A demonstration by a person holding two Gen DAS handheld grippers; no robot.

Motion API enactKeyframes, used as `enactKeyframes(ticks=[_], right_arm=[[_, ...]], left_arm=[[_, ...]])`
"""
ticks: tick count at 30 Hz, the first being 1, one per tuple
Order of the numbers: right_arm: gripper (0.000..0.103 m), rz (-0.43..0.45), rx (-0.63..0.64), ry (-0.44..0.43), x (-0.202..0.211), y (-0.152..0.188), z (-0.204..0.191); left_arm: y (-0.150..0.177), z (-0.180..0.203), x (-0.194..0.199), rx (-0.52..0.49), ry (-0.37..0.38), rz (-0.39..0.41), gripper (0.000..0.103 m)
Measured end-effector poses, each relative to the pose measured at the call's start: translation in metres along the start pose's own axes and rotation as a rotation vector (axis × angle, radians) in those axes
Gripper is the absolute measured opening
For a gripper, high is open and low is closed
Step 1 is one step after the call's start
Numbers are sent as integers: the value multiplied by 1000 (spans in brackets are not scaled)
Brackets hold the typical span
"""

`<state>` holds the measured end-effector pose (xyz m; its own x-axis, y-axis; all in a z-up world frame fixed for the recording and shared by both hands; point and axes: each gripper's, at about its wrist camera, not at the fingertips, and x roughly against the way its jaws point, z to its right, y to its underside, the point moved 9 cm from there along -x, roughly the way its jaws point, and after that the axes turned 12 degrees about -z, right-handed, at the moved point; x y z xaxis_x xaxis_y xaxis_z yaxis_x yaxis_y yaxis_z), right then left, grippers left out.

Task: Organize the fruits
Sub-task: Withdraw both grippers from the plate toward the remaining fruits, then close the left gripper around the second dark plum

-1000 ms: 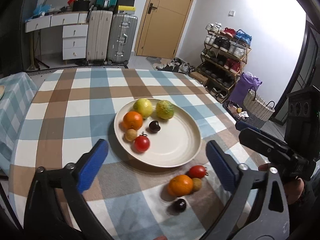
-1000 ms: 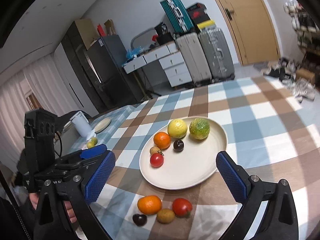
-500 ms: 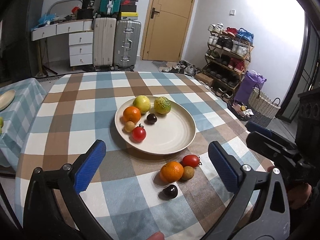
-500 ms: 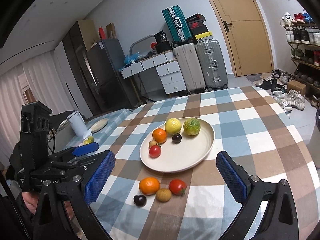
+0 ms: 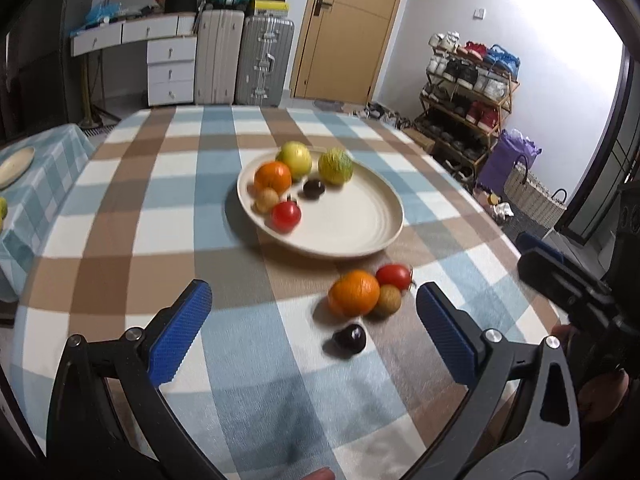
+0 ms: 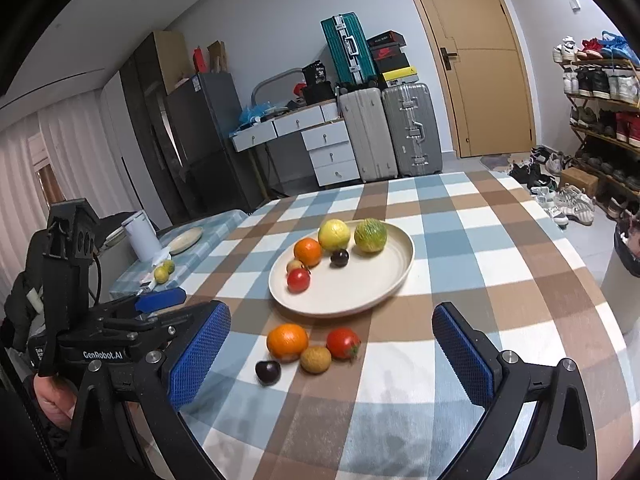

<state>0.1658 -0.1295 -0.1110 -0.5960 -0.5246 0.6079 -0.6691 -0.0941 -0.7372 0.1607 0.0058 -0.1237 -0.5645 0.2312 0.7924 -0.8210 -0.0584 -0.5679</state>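
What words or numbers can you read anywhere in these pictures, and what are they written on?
"GenRobot.AI": white letters on the black body of the left gripper, seen from the right wrist camera.
"36": apparently on the black bag on the desk, but too small to be sure.
The shoe boxes above the suitcases carry logos too small to read.
A small label on the gripper's handle is blurred.

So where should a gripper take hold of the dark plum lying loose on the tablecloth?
Probably across the dark plum at its widest middle, coming from above. It sits apart from the orange and the small brown fruit, leaving finger room on its sides. Both grippers are open.
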Motion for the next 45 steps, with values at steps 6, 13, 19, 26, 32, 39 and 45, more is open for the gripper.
enactKeyframes(ticks=[6,13,19,26,32,39,45], right_arm=[[103,-28,-8,5,-8,13,5],[103,-48,-23,2,-17,19,11],[103,-64,-35,-2,-23,25,15],[103,-75,-47,-5,-26,29,19],[103,-86,-53,-7,-29,31,20],[103,-93,-51,-3,-30,32,19],[103,-149,-59,-30,-39,36,13]], left_arm=[[18,0,-28,-8,13,-70,102],[25,4,-51,-34,19,-119,102],[29,10,-62,-55,56,-147,89],[32,18,-69,-78,108,-182,54],[36,28,-72,-107,154,-207,21],[37,25,-67,-90,180,-195,21],[32,21,-52,-85,194,-158,21]])
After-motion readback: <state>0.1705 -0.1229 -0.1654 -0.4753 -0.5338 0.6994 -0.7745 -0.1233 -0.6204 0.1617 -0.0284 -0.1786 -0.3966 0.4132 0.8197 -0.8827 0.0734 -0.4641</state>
